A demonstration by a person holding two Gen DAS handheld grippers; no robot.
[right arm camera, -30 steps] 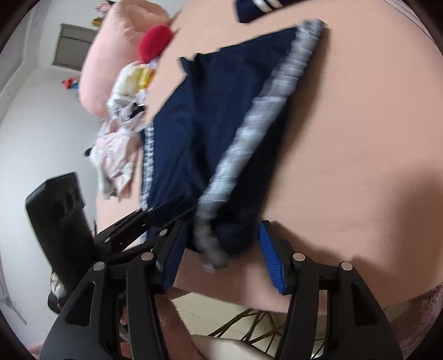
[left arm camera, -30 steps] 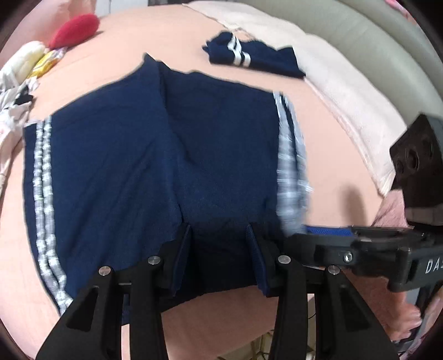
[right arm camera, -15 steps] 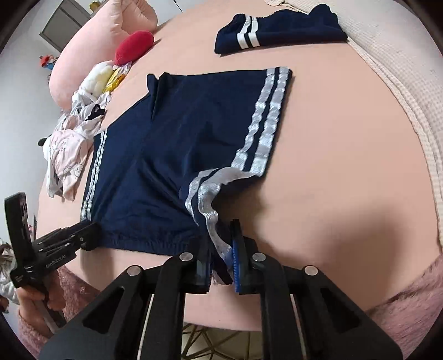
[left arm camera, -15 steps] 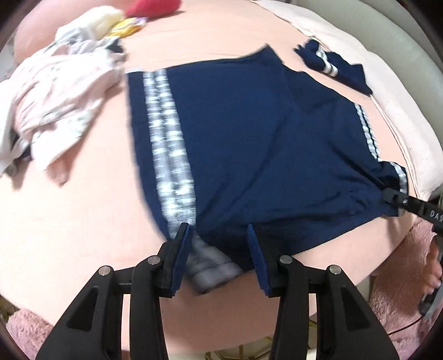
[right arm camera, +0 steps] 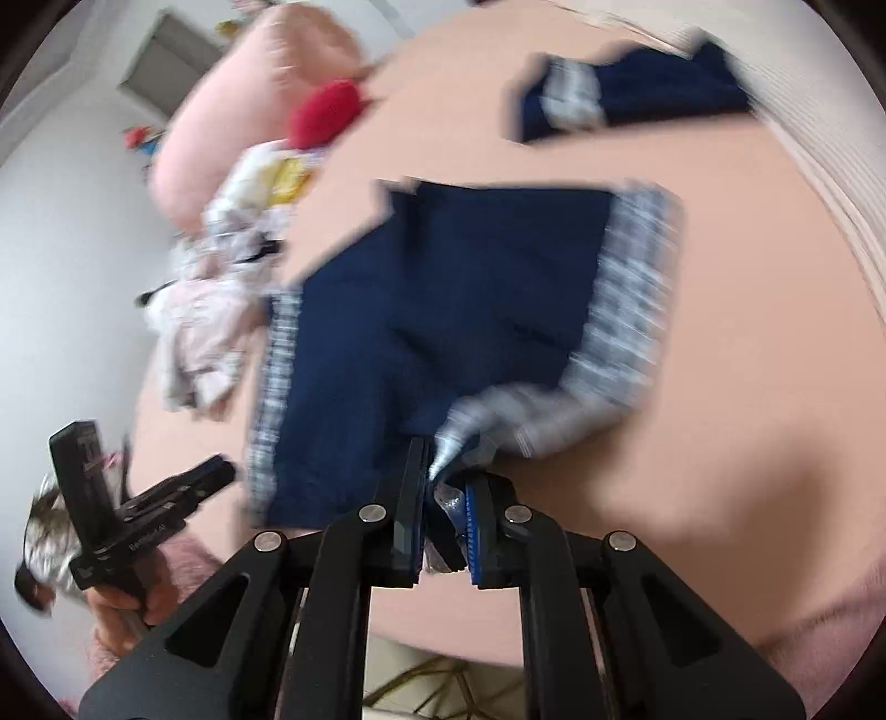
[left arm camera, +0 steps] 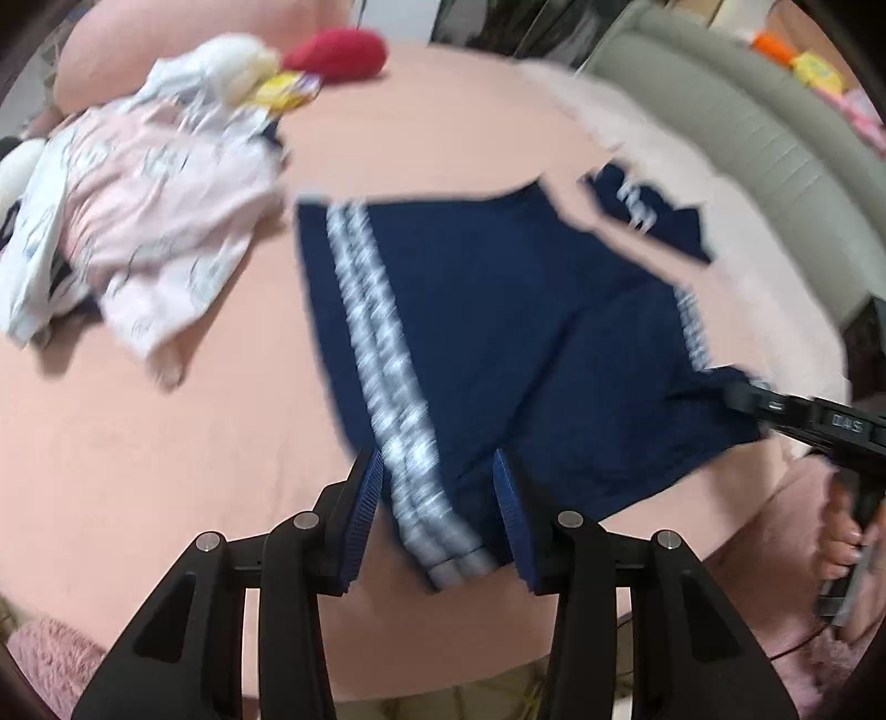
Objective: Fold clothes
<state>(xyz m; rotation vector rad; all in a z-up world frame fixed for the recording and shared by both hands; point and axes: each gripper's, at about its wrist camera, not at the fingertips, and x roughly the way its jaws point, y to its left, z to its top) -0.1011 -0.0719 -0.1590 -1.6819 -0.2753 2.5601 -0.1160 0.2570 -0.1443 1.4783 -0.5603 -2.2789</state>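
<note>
Since half a second ago, both views are blurring with motion, and the right gripper (right arm camera: 446, 493) is still clenched on the striped corner of the navy shorts (left arm camera: 498, 332), now tugging that corner into a bunched fold near the bed's front edge. On the other side, the left gripper (left arm camera: 437, 498) is still standing open, its blue-padded fingers (left arm camera: 365, 498) straddling the opposite striped edge of the shorts without pinching it; the cloth is lying between the jaws with a clear gap on either side.

Most of the shorts are lying flat on the peach bedsheet (left arm camera: 138, 443), with the waistband toward the grippers. Beyond them, a second folded navy garment with white stripes (right arm camera: 626, 94) is resting apart, close to the cream blanket (left arm camera: 764, 266). A heap of pale pink and white clothes (left arm camera: 138, 232) is sitting to the left of the shorts, with a red plush toy (left arm camera: 338, 52) and a big pink pillow (right arm camera: 243, 105) behind it.
</note>
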